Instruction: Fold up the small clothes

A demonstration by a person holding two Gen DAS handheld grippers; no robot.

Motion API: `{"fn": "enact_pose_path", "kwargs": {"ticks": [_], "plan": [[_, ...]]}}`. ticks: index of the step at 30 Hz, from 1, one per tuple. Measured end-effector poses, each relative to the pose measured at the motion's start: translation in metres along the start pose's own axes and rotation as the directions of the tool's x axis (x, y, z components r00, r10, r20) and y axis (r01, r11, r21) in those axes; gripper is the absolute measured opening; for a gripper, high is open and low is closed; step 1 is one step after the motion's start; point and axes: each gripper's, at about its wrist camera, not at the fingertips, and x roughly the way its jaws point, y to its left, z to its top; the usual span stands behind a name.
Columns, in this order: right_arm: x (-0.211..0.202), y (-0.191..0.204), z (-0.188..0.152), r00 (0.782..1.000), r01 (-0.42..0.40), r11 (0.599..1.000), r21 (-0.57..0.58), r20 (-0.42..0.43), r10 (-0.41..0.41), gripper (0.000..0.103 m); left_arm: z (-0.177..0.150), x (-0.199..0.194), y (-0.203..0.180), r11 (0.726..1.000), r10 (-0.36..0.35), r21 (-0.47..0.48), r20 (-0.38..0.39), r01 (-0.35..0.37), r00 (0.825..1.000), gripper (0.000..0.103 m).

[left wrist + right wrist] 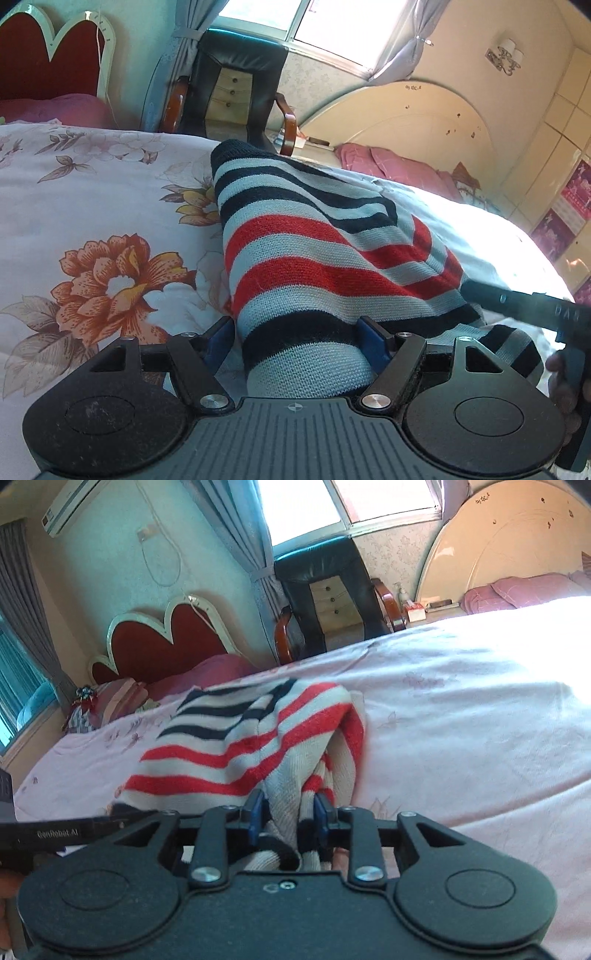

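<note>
A small striped knit garment (314,258), with navy, light grey and red bands, lies bunched on the flowered bedsheet (92,221). My left gripper (299,332) has its blue pads on either side of a thick fold of the garment and grips it. In the right wrist view the same garment (243,746) is gathered up, and my right gripper (288,808) is shut on a bunched edge of it. The right gripper's body also shows at the right edge of the left wrist view (535,306).
The bed (480,720) fills most of both views, sunlit at the right. A black armchair (236,85) and a small drawer unit stand beyond the bed under the window. Pink pillows (399,166) lie by the cream headboard. A red heart-shaped headboard (166,642) is at the left.
</note>
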Motion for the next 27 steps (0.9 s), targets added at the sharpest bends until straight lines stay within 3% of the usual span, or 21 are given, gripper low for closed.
{"fn": "enact_pose_path", "kwargs": {"ticks": [2,4,6,8,10,13,15,18,21,24,27], "plan": [[0.005,-0.006,0.013,1.000,0.010,0.999,0.036,0.023,-0.010,0.041,0.000,0.002,0.000,1.000,0.000,-0.009,-0.004,0.000,1.000,0.073],[0.021,-0.010,0.025,1.000,0.020,0.997,0.075,-0.013,-0.019,0.040,0.000,0.003,-0.001,1.000,0.001,-0.013,-0.010,-0.001,1.000,0.073],[0.038,-0.010,0.031,0.997,0.049,0.997,0.061,-0.069,-0.045,0.020,0.003,0.003,-0.006,1.000,0.006,-0.003,-0.015,-0.006,1.000,0.073],[0.035,-0.003,0.030,0.998,0.060,0.998,-0.013,-0.035,-0.060,0.009,0.003,0.005,-0.012,0.999,0.021,0.034,-0.019,-0.021,1.000,0.073],[0.028,-0.004,0.026,0.997,0.071,0.997,-0.030,-0.019,-0.072,0.008,0.004,0.009,-0.014,0.999,0.022,0.035,-0.028,-0.021,0.999,0.073],[0.035,-0.021,0.015,0.993,0.097,0.995,0.010,-0.064,-0.096,0.011,0.007,0.007,-0.015,0.999,0.018,0.049,-0.036,-0.016,0.999,0.073],[0.028,-0.014,0.023,0.991,0.109,0.994,-0.003,-0.077,-0.109,0.019,0.006,-0.006,-0.011,0.999,0.009,0.054,-0.012,-0.009,1.000,0.073],[-0.012,-0.003,0.029,0.997,0.078,0.996,-0.031,-0.014,-0.078,0.023,-0.003,-0.034,-0.007,0.998,-0.004,0.069,0.045,0.001,0.999,0.072],[-0.044,0.009,0.018,0.999,0.025,0.997,-0.071,-0.031,-0.027,0.022,-0.015,-0.048,-0.007,0.997,-0.017,0.075,0.047,0.014,0.999,0.072],[-0.055,0.025,-0.004,0.997,0.005,0.985,-0.175,-0.072,-0.017,0.012,-0.026,-0.052,-0.010,0.995,-0.007,0.095,0.031,0.004,0.999,0.072],[-0.047,0.028,-0.029,0.982,0.087,0.957,-0.278,-0.135,-0.129,0.011,-0.036,-0.051,-0.006,0.996,0.000,0.086,-0.004,0.000,1.000,0.073]]}}
